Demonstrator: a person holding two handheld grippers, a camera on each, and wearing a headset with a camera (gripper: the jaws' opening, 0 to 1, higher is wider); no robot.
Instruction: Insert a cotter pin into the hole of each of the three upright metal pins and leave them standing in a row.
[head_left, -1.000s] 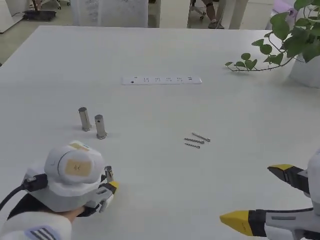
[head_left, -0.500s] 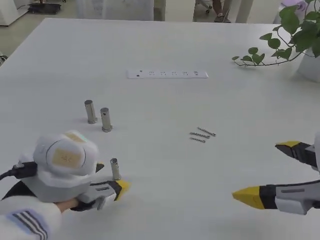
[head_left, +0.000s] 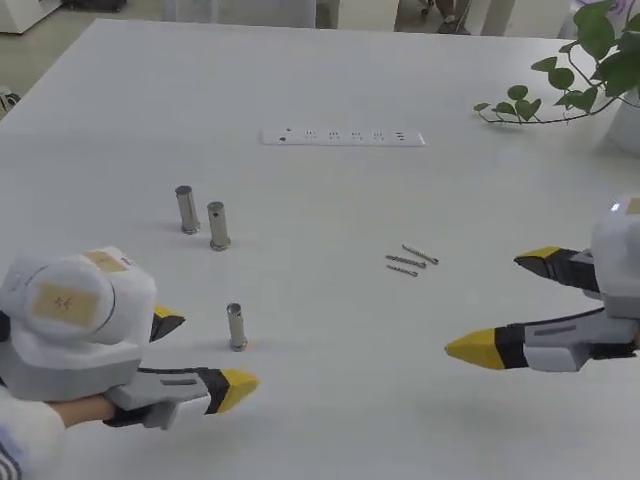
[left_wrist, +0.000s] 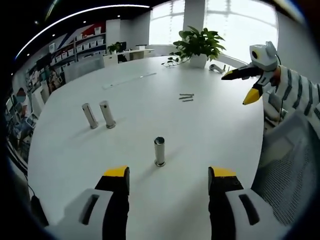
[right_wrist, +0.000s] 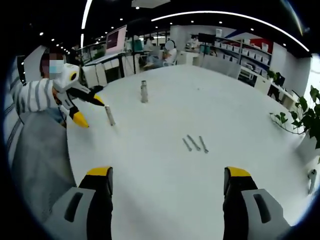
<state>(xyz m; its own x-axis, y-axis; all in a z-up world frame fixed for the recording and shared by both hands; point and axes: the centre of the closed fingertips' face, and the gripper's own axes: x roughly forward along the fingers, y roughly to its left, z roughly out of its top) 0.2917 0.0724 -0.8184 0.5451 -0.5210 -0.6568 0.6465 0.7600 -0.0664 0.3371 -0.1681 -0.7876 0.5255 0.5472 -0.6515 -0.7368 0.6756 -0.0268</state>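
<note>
One upright metal pin (head_left: 236, 327) is shown standing on the white table (head_left: 330, 430), just ahead of the left gripper (head_left: 205, 353), whose jaws are spread and empty. Two further pins (head_left: 218, 225) stand side by side beyond it. Three cotter pins (head_left: 411, 260) lie near the right gripper (head_left: 498, 305), likewise spread and empty. A power strip (head_left: 343, 137) and a potted plant (head_left: 590, 60) are set farther back.

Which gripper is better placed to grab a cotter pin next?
Right. The open right gripper faces the three thin metal cotter pins; the open left gripper sits by the nearest upright grey metal pin.
</note>
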